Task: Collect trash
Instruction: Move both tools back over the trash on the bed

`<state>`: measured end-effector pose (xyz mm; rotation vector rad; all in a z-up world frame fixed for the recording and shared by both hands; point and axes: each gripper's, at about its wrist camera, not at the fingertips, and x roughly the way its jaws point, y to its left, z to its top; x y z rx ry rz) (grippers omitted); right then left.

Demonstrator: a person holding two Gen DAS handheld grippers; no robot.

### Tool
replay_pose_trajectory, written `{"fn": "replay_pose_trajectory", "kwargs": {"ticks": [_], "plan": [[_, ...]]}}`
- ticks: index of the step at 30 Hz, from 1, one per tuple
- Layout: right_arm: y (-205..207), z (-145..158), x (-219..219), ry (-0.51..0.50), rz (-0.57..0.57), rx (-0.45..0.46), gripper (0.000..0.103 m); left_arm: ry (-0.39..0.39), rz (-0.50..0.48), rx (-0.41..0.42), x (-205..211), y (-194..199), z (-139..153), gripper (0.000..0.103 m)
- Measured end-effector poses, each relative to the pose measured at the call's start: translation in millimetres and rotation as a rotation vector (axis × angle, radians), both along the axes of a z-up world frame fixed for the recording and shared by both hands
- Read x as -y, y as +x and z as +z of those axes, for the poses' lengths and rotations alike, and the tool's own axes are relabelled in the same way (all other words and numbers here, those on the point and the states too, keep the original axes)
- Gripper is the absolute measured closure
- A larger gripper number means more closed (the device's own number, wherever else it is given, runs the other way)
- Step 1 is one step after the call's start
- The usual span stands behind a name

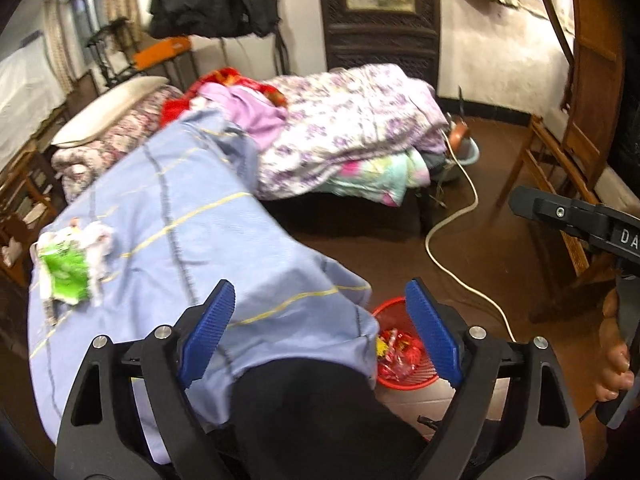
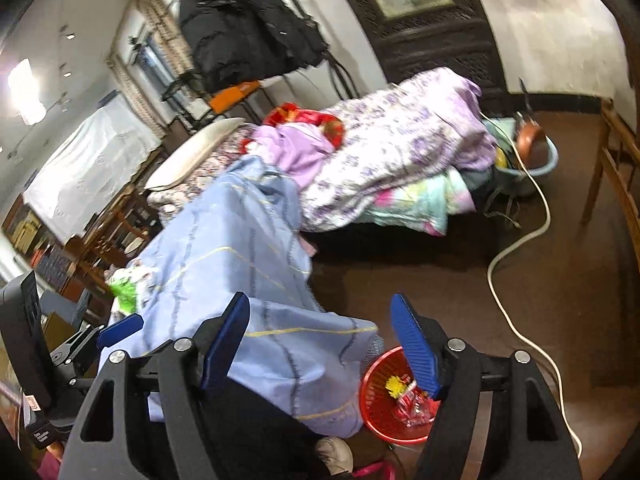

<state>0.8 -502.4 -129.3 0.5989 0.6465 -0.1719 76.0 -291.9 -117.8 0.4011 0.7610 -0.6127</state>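
A green and white wrapper with crumpled white paper (image 1: 70,266) lies on the light blue cloth (image 1: 180,220) at the left; it also shows in the right wrist view (image 2: 126,286). A red mesh basket (image 1: 400,378) with red and yellow wrappers stands on the floor by the cloth's hanging corner, and shows in the right wrist view (image 2: 384,412). My left gripper (image 1: 324,332) is open and empty above the cloth's edge. My right gripper (image 2: 324,344) is open and empty above the cloth and basket. The right gripper's body shows at the right of the left wrist view (image 1: 580,220).
A bed with a purple floral quilt (image 1: 352,124) lies behind. A white cable (image 1: 452,216) runs across the brown floor. Wooden chairs (image 1: 560,184) stand at the right. A blue basin (image 2: 536,160) sits by the bed's end.
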Motion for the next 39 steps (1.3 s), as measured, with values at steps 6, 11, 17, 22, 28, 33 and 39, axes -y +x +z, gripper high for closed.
{"fn": "replay_pose_trajectory", "kwargs": {"ticks": [6,11,17,22,28,33,39], "plan": [[-10,35,-34,-0.057,0.074,0.076,0.028,-0.044,0.063,0.087,-38,-24,29,0.017],[-18,69,-71,-0.135,0.131,0.139,0.023,-0.089,0.105,0.153,-67,-47,51,0.013],[-22,102,-121,-0.199,0.21,0.206,0.016,-0.147,0.173,0.231,-112,-65,73,0.007],[-4,108,-163,-0.241,0.269,0.2,0.014,-0.151,0.243,0.214,-150,-50,62,0.007],[39,87,-201,-0.226,0.33,0.122,0.014,-0.196,0.403,0.066,-219,14,29,0.007],[74,59,-214,-0.186,0.363,0.047,0.014,-0.245,0.55,-0.087,-279,76,-6,0.007],[98,39,-219,-0.219,0.375,0.007,0.014,-0.223,0.619,-0.124,-308,131,-19,0.007]]}}
